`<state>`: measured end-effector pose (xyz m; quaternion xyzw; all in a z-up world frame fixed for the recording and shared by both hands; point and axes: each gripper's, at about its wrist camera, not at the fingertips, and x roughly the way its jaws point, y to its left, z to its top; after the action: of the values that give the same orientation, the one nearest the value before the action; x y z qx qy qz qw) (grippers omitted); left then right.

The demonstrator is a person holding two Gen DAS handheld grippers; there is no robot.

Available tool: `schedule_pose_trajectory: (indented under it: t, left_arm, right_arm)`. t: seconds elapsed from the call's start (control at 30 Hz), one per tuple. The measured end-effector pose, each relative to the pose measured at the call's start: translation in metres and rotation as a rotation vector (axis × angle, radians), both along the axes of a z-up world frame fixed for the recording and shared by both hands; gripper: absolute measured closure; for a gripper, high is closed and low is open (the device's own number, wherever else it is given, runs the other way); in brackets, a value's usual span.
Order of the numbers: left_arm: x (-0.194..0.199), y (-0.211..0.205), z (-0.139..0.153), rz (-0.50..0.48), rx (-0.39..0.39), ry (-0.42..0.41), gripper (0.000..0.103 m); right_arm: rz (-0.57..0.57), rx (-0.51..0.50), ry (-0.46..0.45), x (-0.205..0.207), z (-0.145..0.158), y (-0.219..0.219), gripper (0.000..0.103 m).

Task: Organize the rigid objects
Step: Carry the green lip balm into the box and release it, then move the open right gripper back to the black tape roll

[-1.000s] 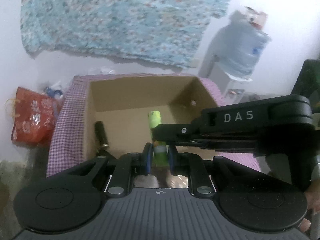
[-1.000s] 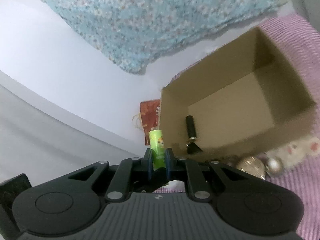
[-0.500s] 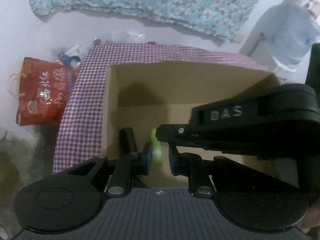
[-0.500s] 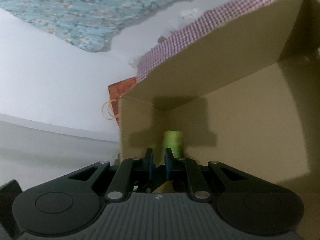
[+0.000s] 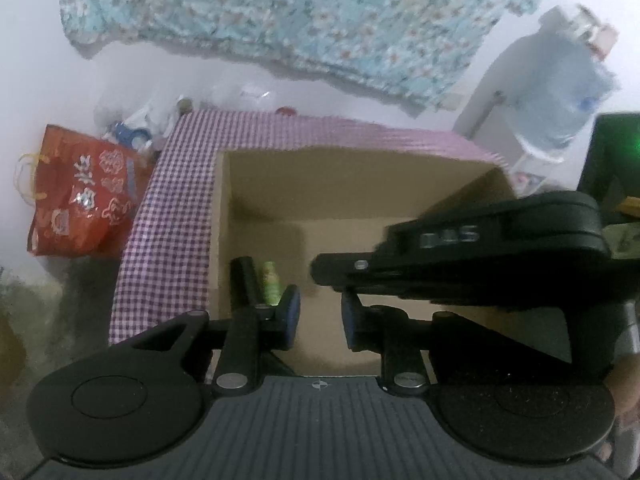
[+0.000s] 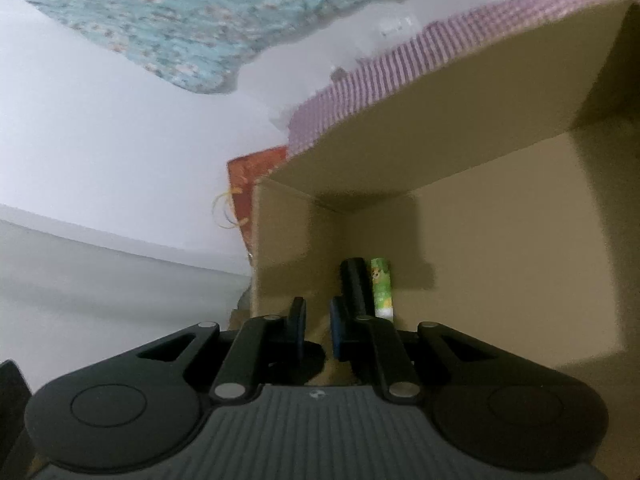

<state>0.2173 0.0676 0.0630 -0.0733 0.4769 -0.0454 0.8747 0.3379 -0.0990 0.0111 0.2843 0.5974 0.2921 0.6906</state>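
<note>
Green tube: I see the green tube (image 5: 271, 282) lying on the floor of the cardboard box (image 5: 360, 184), near its left wall, clear of both tools.
Black cylinder: a black cylinder (image 5: 247, 278) lies just left of the tube, side by side with it; I cannot tell whether they touch.
Left hand-held gripper: my left hand-held gripper (image 5: 316, 316) has just been opening its jaws; they stand apart with nothing between them, and the tube lies just beyond and left of its left pad.
Right hand-held gripper: my right hand-held gripper (image 6: 318, 328) is released, a narrow gap between its blue pads and nothing in it; from here the tube (image 6: 381, 286) lies a little ahead and to the right of its tips, the black cylinder (image 6: 354, 282) nearer them.
Box: open-topped, on a purple checked cloth (image 5: 172, 220).
Surroundings: a red bag (image 5: 80, 196) far left, a floral cloth (image 5: 300, 20) on the far wall, a water jug (image 5: 556, 92) far right.
</note>
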Motion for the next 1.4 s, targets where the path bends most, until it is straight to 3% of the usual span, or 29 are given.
schedule_pose_trajectory:
  t: [0.27,0.33,0.5,0.73,0.87,0.97,1.2,1.4]
  left_arm:
    - [-0.077,-0.022,0.037,-0.100,-0.003,-0.106,0.065]
    - [-0.097,-0.029,0.036,-0.120,0.007,-0.113,0.063]
    - [-0.137,-0.043,0.017,-0.140,0.007,-0.085,0.056]
    - [-0.168,-0.064,-0.034,-0.176,0.020,0.021,0.051]
    - [-0.180,-0.071,-0.056,-0.203,0.028,0.055,0.045]
    - [-0.186,-0.080,-0.071,-0.226,0.051,0.068,0.041]
    - [-0.194,-0.097,-0.099,-0.273,0.119,0.065,0.040]
    - [-0.199,-0.105,-0.114,-0.302,0.114,0.095,0.041]
  right_arm:
    - [-0.035,0.093,-0.122,-0.074,0.055,-0.077,0.086]
    - [-0.053,0.098,-0.149,-0.101,0.060,-0.100,0.077]
    - [-0.117,0.047,-0.184,-0.159,0.052,-0.139,0.071]
    - [-0.202,-0.012,-0.109,-0.221,0.015,-0.172,0.071]
    - [-0.207,-0.075,-0.100,-0.244,-0.002,-0.176,0.068]
    - [-0.184,-0.129,-0.101,-0.255,-0.011,-0.170,0.053]
    - [-0.093,-0.176,-0.129,-0.261,-0.027,-0.143,0.053]
    - [-0.015,-0.222,-0.153,-0.256,-0.037,-0.120,0.056]
